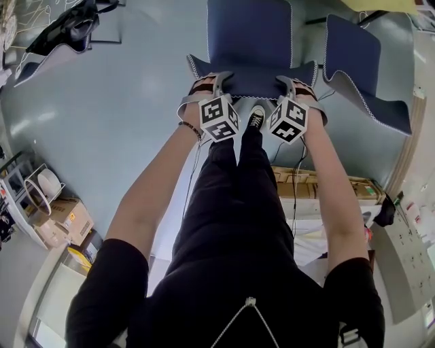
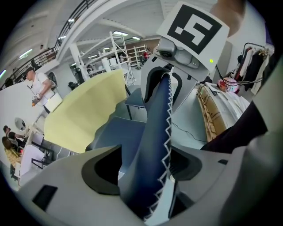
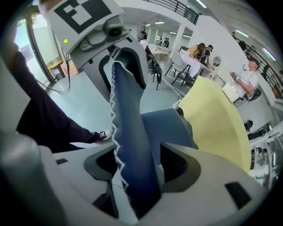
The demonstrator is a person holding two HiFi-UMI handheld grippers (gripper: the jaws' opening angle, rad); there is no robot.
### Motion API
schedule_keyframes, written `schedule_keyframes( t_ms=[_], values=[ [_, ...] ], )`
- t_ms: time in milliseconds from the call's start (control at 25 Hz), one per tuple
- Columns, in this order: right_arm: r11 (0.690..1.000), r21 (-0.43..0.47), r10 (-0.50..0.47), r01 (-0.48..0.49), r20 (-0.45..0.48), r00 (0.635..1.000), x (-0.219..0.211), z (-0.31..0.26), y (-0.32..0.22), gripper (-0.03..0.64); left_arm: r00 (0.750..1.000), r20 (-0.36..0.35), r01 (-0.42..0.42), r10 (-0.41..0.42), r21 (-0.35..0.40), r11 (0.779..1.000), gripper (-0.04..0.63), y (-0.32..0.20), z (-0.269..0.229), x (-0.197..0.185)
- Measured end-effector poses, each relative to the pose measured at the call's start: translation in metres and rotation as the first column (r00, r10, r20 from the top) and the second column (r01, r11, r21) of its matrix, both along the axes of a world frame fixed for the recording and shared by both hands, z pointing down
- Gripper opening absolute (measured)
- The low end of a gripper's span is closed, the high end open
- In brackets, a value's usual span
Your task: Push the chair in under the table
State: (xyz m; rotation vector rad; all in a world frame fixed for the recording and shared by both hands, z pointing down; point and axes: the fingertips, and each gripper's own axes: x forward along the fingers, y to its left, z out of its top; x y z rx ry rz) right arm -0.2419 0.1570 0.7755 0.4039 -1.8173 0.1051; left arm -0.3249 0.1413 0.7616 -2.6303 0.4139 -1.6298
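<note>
The left gripper (image 1: 207,83) and right gripper (image 1: 296,86) straddle the blue chair's (image 1: 249,41) back, fingers (image 2: 57,176) spread loosely, unclenched; a yellow bench (image 2: 79,114) lies beyond.

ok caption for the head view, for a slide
Looking down: left gripper and right gripper, jaws open, straddle the top edge of the blue chair.

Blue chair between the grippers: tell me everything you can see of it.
The blue chair is covered in dark blue, fabric-like material with white zigzag stitching along the edges. It stands upright on the grey floor, seat toward a yellow table top; its legs are hidden. The top edge of its backrest stands between the open jaws of the left gripper and the right gripper, one near each corner.
</note>
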Motion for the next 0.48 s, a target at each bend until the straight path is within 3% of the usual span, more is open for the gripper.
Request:
schedule_keyframes(
  t_ms=[200,320,480],
  values=[
    [0.999,0.021,-0.032,0.033,-0.076,0.997,0.003,0.012,-0.006,0.244,0.997,0.038,-0.069,0.07,-0.021,0.997,0.303,-0.001,0.016,0.002],
    [0.998,0.036,-0.05,0.054,-0.102,0.993,0.006,0.014,-0.007,0.184,0.991,0.048,-0.126,0.126,0.016,0.992,0.238,0.0,0.017,0.005],
    [0.994,0.059,-0.085,0.092,-0.12,0.989,0.008,0.016,-0.006,0.154,0.981,0.065,-0.188,0.185,0.036,0.982,0.193,0.004,0.018,0.008]
  ],
)
